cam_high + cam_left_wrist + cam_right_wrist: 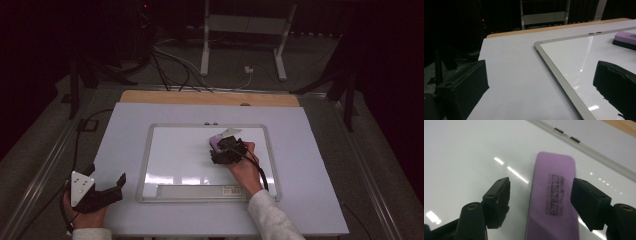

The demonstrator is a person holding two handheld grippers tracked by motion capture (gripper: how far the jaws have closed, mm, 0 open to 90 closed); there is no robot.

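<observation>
1. A whiteboard [165,150] with a silver frame lay flat on a pale table [120,135]
2. A purple whiteboard eraser [554,200] rested on the board's upper right area, near the top frame edge
3. The right gripper [540,200] sat over the eraser with jaws spread wide, one on each side of it, neither touching it
4. The left gripper [112,192] was held at the table's near left corner, off the board, jaws wide apart and holding nothing
</observation>
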